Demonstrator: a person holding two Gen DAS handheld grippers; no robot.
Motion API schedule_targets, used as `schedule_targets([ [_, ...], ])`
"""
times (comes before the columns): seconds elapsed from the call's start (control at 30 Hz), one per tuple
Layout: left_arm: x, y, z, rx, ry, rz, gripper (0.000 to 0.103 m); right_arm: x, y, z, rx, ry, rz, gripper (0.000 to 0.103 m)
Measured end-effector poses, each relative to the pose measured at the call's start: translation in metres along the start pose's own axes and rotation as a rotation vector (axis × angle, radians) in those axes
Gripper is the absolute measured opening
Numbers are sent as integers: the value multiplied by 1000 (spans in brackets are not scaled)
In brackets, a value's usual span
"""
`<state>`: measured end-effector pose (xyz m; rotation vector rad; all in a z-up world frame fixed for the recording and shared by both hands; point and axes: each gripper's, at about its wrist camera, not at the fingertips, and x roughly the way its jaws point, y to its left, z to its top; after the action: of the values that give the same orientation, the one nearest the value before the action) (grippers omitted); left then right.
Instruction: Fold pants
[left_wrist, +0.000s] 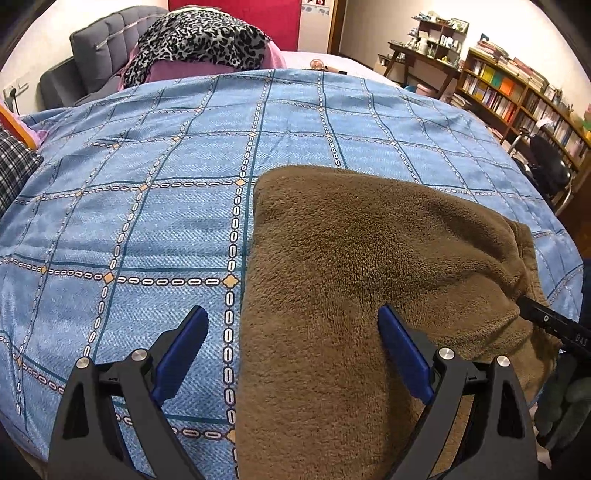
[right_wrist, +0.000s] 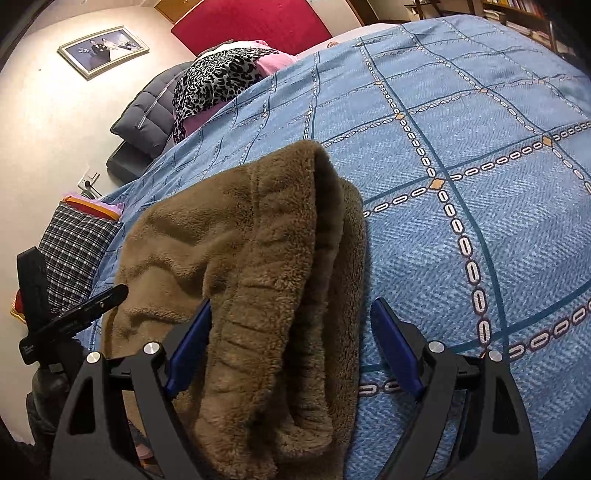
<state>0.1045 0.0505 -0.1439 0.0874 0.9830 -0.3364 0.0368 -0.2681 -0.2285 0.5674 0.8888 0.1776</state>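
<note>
bedroom, blue chain-check bedspread (left_wrist: 147, 206), brown fleece pants (left_wrist: 369, 258) lying on it, both claws spread over them.

left gripper (left_wrist: 291, 343) jaws wide apart, nothing pinched; the pants' left edge runs between its blades, spread under the left blade, fleece under the right one. right gripper (right_wrist: 291, 332) also spread, not pressing; the ribbed waistband (right_wrist: 266, 332) sits between its blades, bare spread beyond the right blade. pants look already doubled lengthwise, layered edges stacked ahead of the right claw, so probably both claws are lined up on the near end to grab and fold it away. ahead of the claws: grey headboard (left_wrist: 96, 44), leopard-print cloth (left_wrist: 199, 40), red panel (right_wrist: 255, 22). bookshelf (left_wrist: 517, 96) off to the right of the left claw, framed photo (right_wrist: 103, 50) on the wall.
</note>
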Motion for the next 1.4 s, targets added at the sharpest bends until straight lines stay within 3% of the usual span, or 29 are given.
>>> schedule_targets([
  [0.5, 13, 12, 3, -41, 61, -93, 94, 5, -2, 4, 0, 21, 28, 87],
  [1.03, 37, 43, -2, -210, 162, -325, 96, 17, 2, 11, -31, 56, 47, 89],
  [1.2, 39, 46, -2, -233, 176, -370, 95, 19, 3, 13, -28, 85, 73, 81],
  [1.4, 43, 41, 2, -242, 204, -457, 88, 21, 0, 15, -14, 104, 109, 78],
])
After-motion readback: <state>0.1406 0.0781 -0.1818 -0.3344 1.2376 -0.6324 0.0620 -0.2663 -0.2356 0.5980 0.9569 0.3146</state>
